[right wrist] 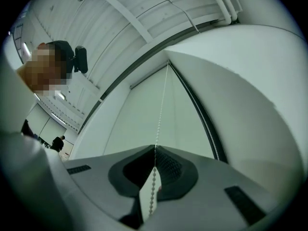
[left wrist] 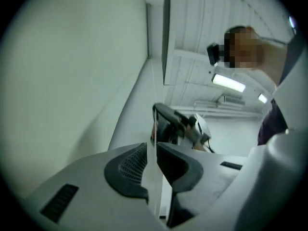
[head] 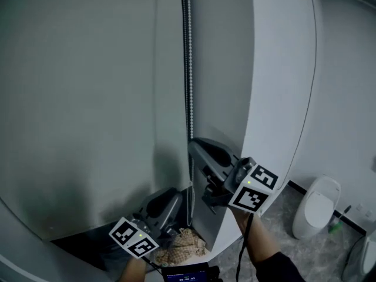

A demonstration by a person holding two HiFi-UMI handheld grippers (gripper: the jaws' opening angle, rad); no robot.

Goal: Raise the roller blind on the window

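Head view: roller blind (head: 88, 98) hangs lowered at left, with the bead chain (head: 189, 69) running down along its right edge. Right gripper (head: 200, 148) sits on the chain. Left gripper (head: 170, 201) is lower, just beside the chain. Toilet (head: 316, 207) stands at lower right.
Left gripper view: jaws a narrow gap apart, chain passing through the gap, pads not pressing.
Right gripper view: jaws pinched together on the chain, which rises straight in front of the blind.

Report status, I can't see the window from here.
Right gripper shut on bead chain. Left gripper open around it, lower. Roller blind down. Nothing blocking.
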